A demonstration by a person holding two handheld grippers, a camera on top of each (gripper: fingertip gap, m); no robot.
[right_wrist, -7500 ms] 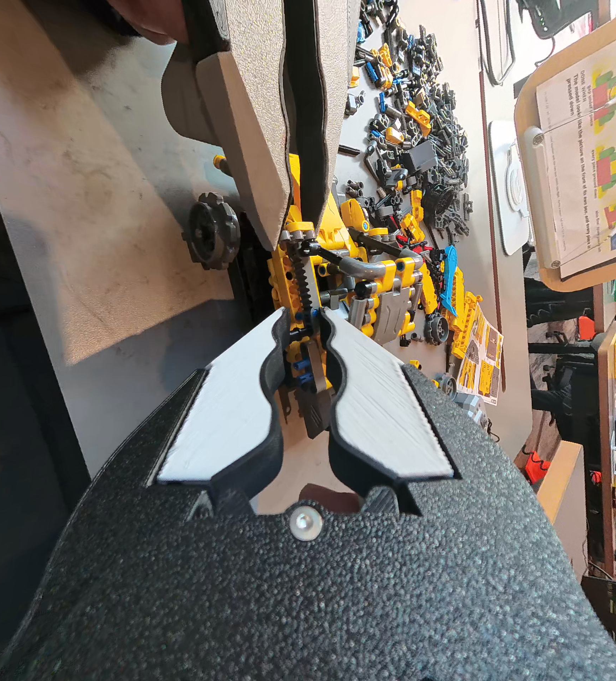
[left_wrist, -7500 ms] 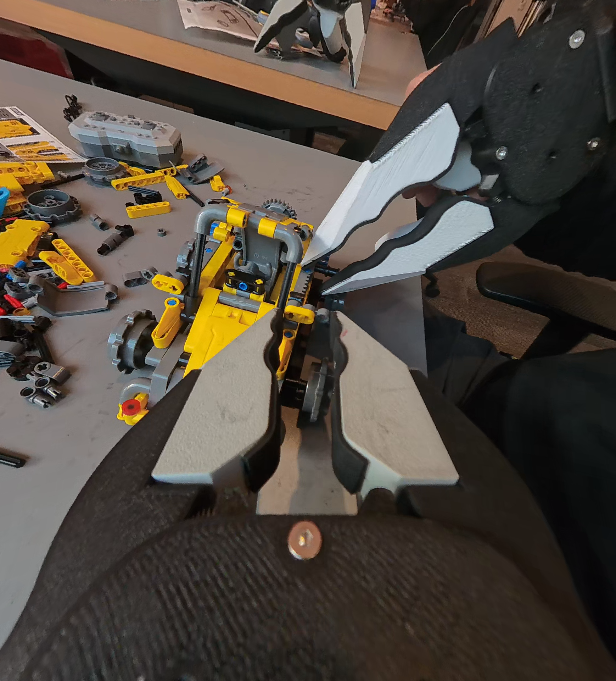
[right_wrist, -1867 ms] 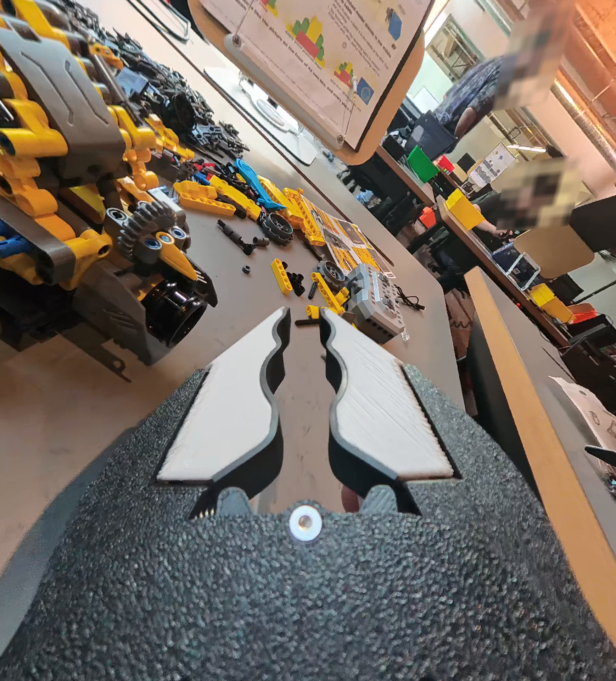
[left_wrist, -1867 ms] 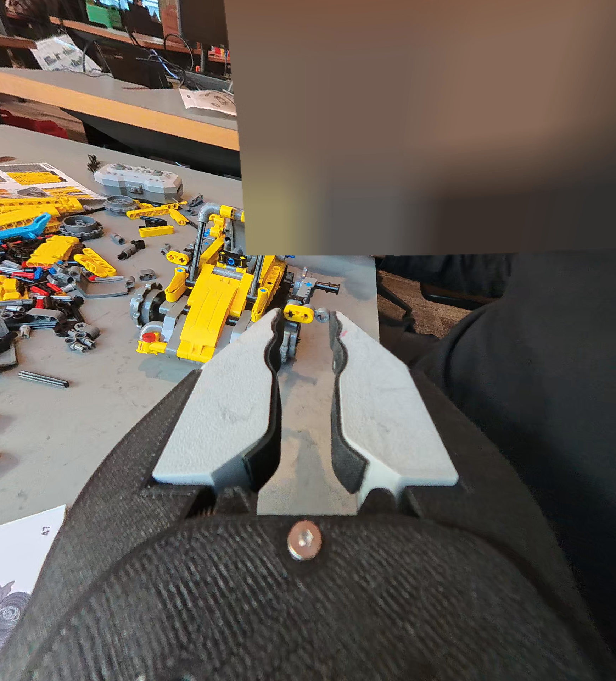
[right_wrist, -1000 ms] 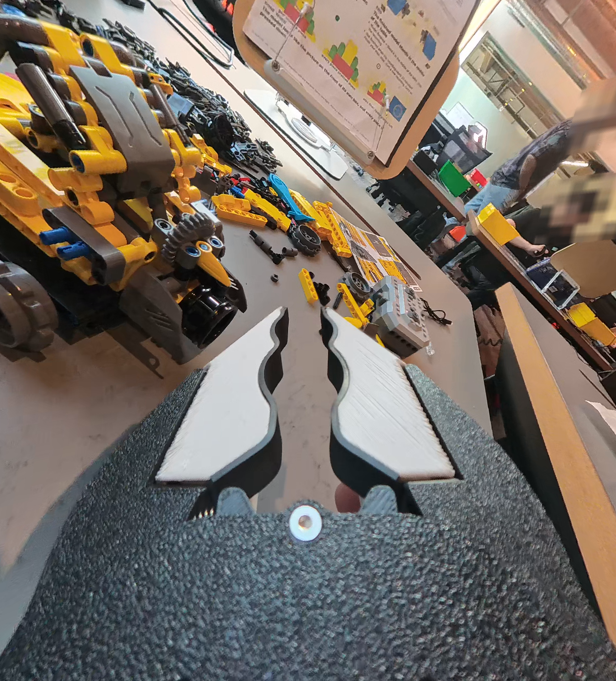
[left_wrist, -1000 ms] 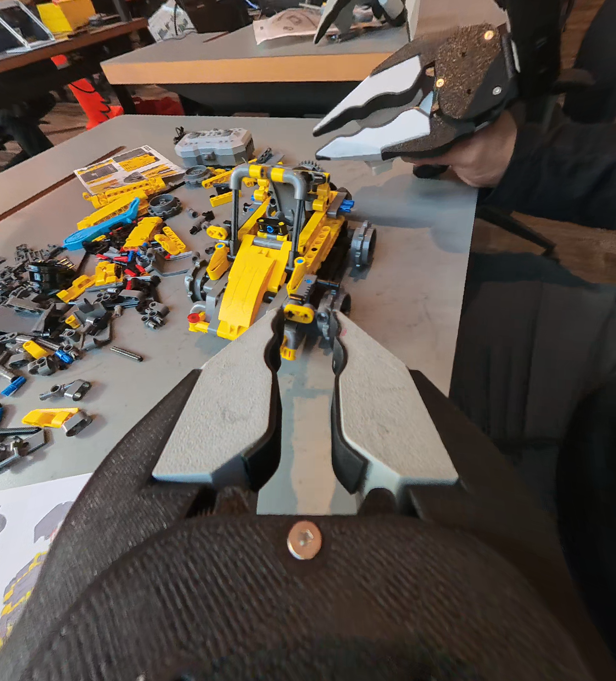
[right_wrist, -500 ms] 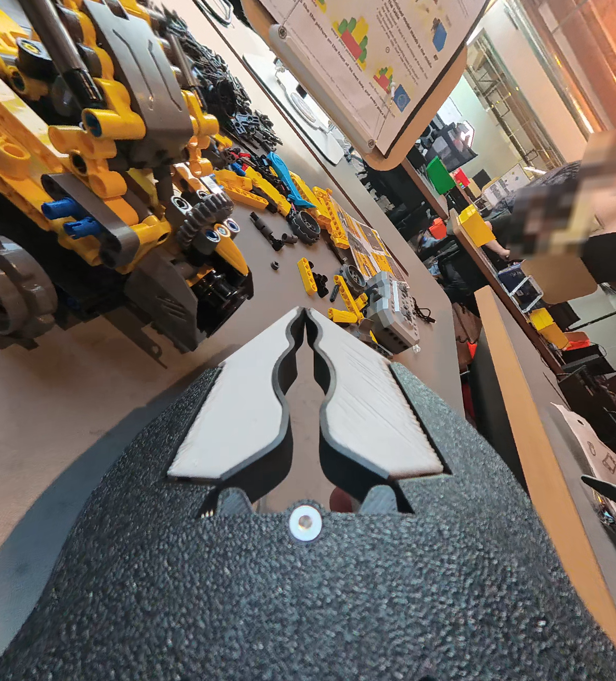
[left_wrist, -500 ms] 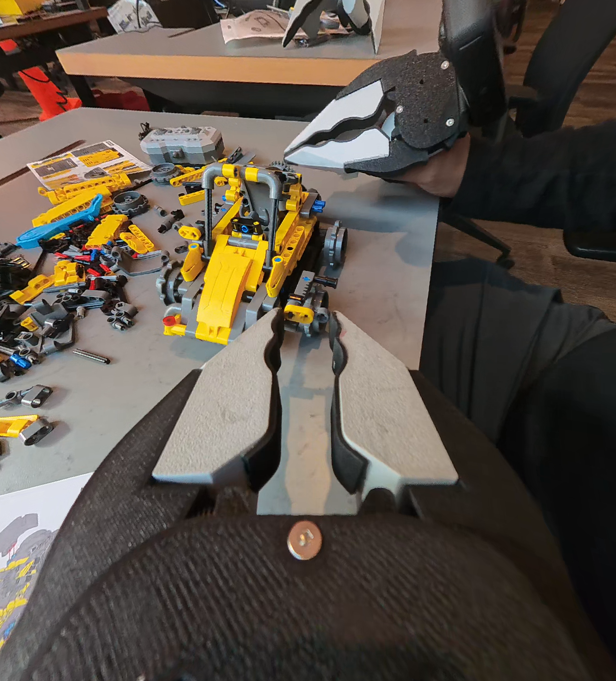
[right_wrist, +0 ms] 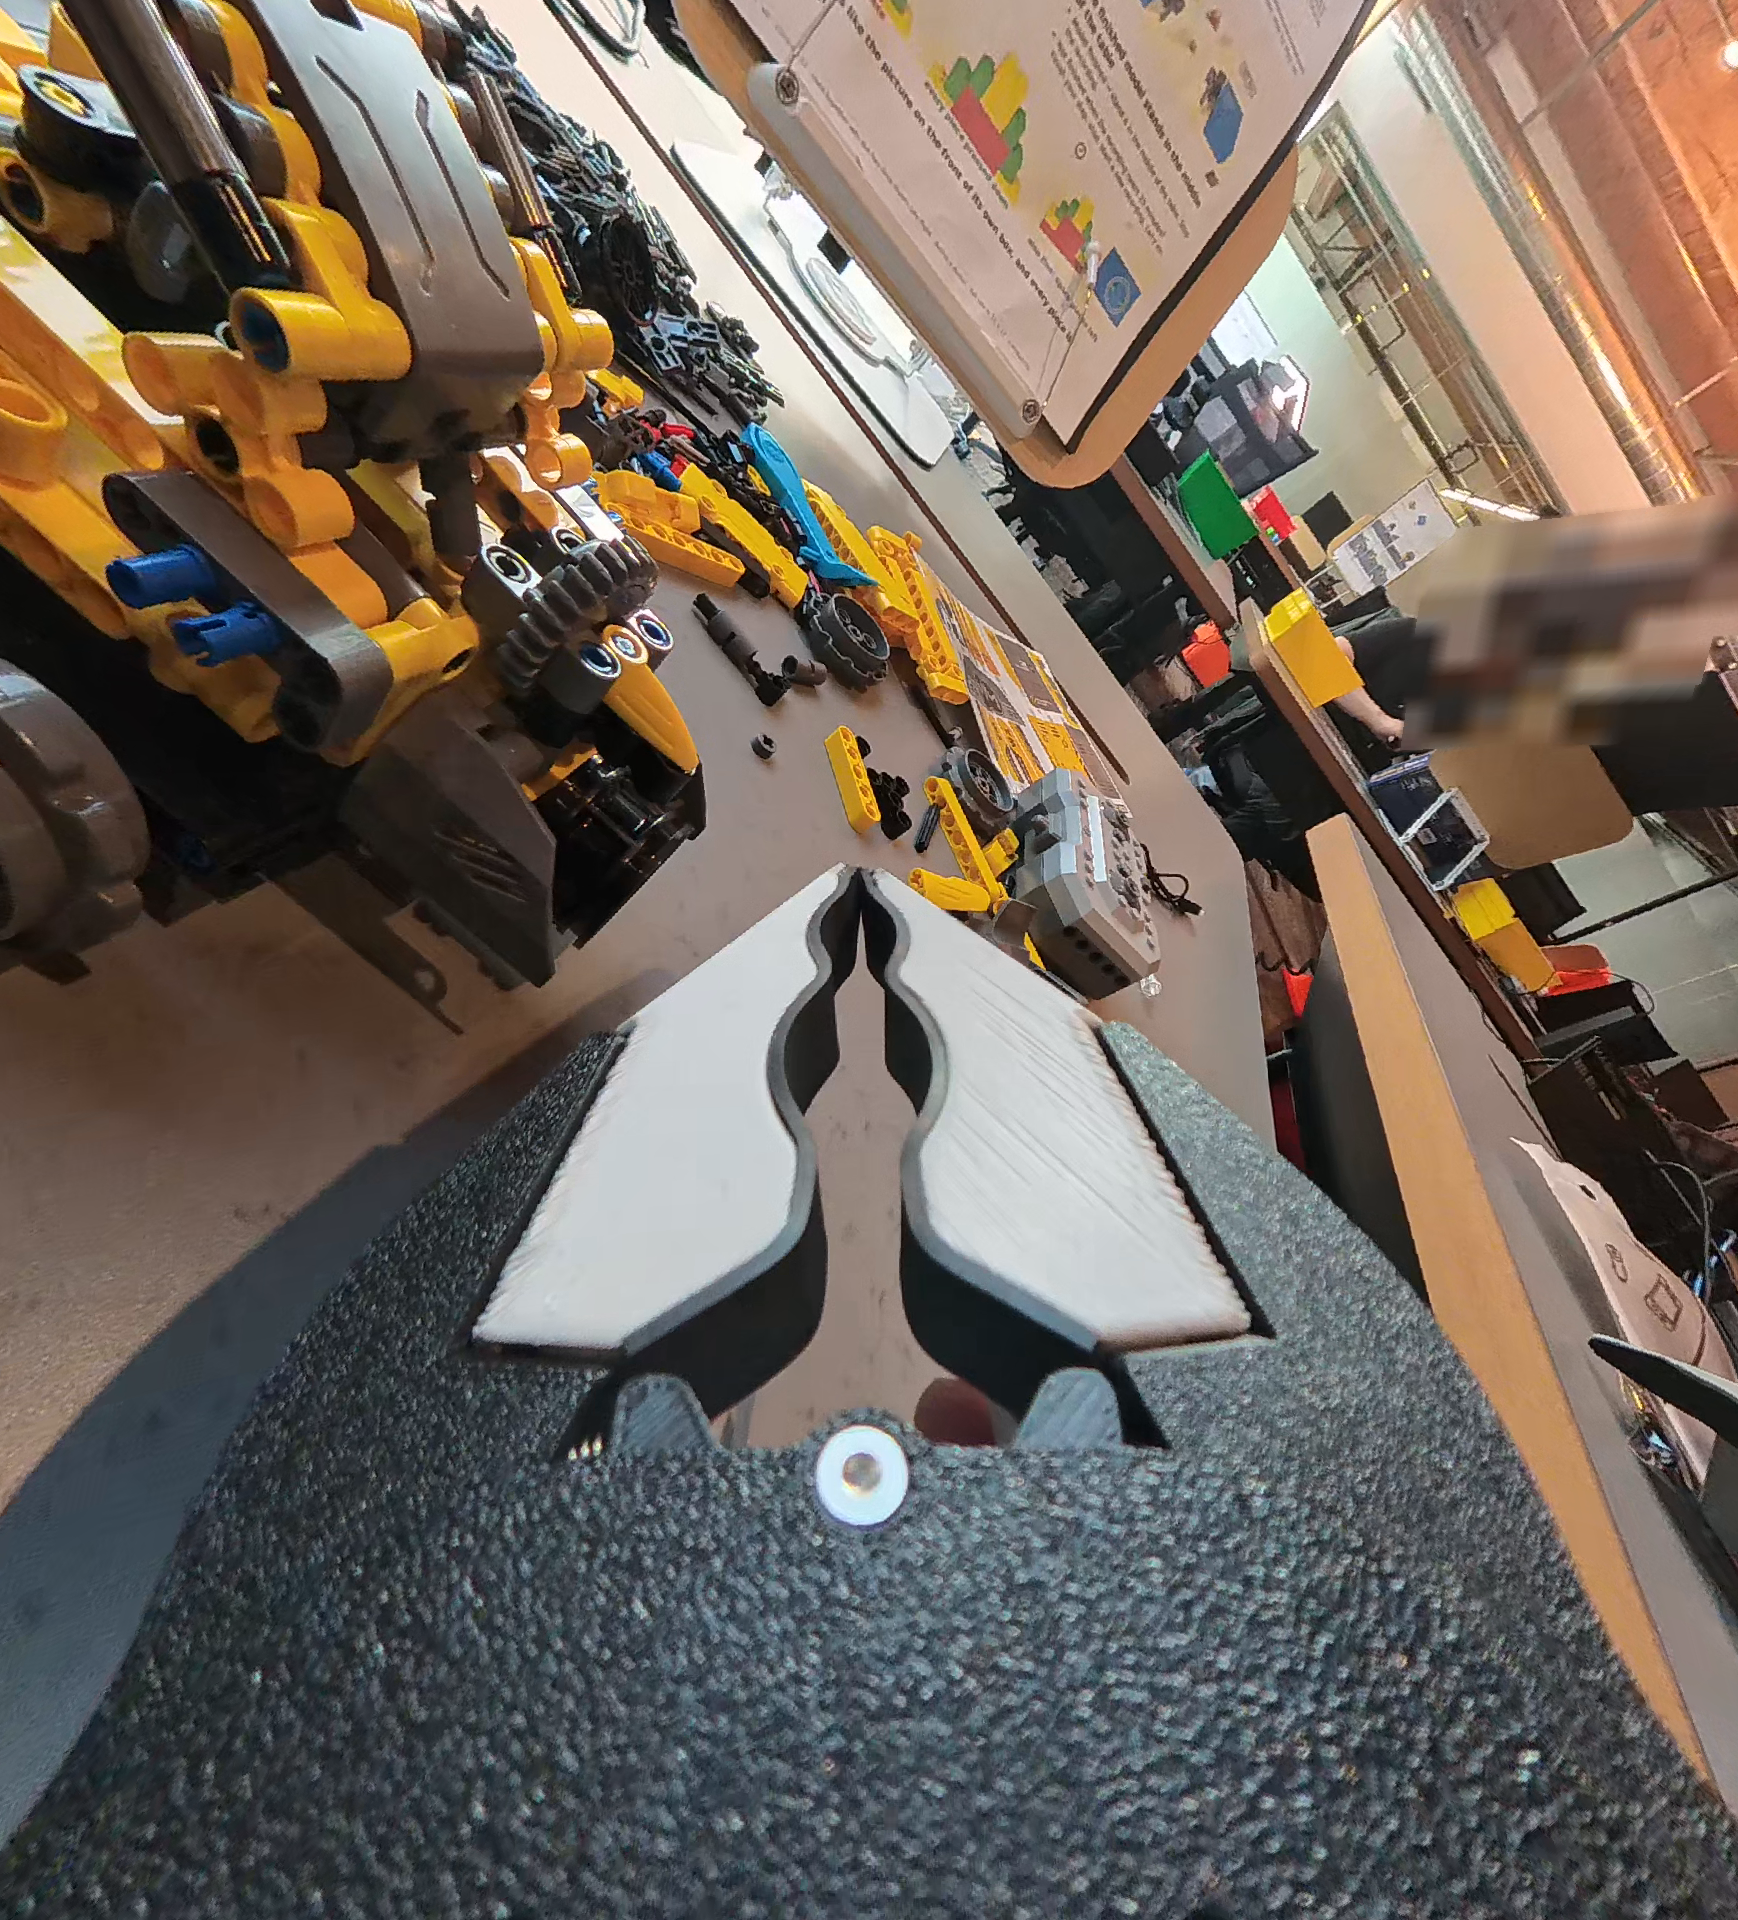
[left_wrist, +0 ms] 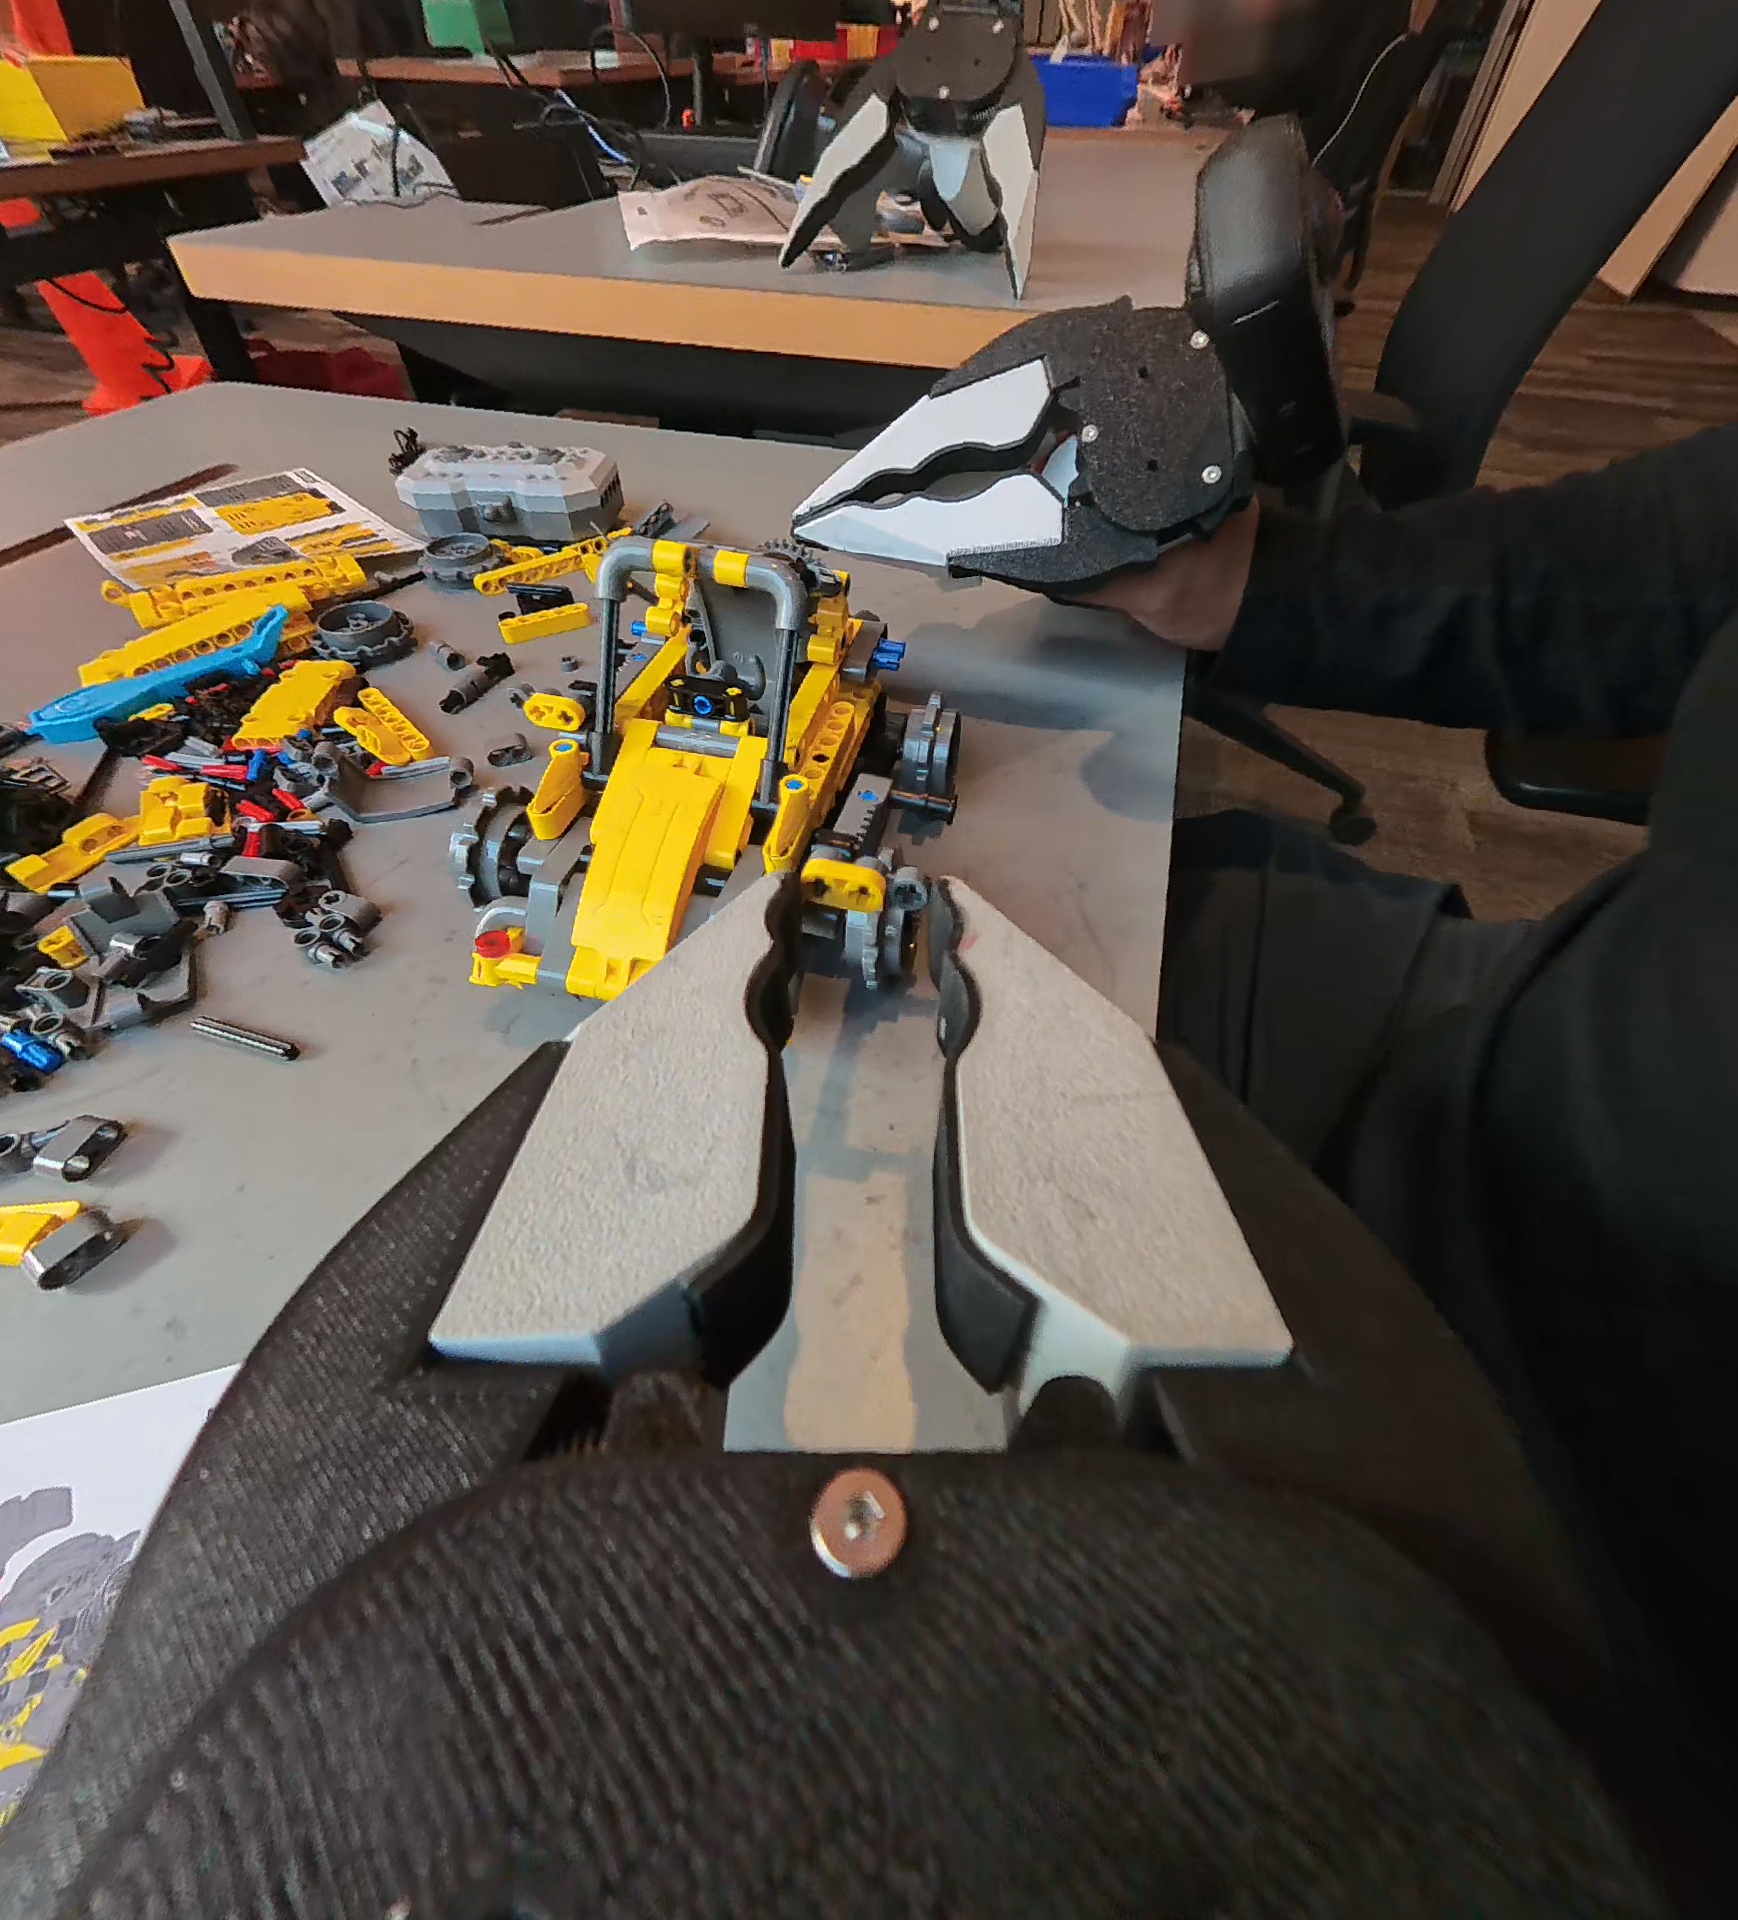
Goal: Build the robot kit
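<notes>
A yellow and grey brick-built vehicle [left_wrist: 678,821] stands on the grey table [left_wrist: 1052,831] near its right edge. My left gripper [left_wrist: 865,902] is open and empty, and the model's front right wheel hub [left_wrist: 891,930] shows just past its tips. My right gripper [right_wrist: 860,875] is shut on nothing, low over the table behind the model's rear [right_wrist: 221,416]. It also shows in the left wheel-side corner of the left wrist view [left_wrist: 813,516], hovering by the model's grey roll bar [left_wrist: 699,566].
Several loose yellow, black and grey parts [left_wrist: 169,790] lie left of the model. A grey battery box [left_wrist: 512,488] and a booklet [left_wrist: 231,520] lie at the back. A printed sheet [left_wrist: 13,1558] lies near left. A board on a stand [right_wrist: 1052,156] rises beyond. A second table [left_wrist: 636,281] stands behind. There is about 25 centimetres between the tips of the two grippers.
My right gripper has closed from open to shut in the last second. Both grippers have drawn back from the model, which they were at earlier.
</notes>
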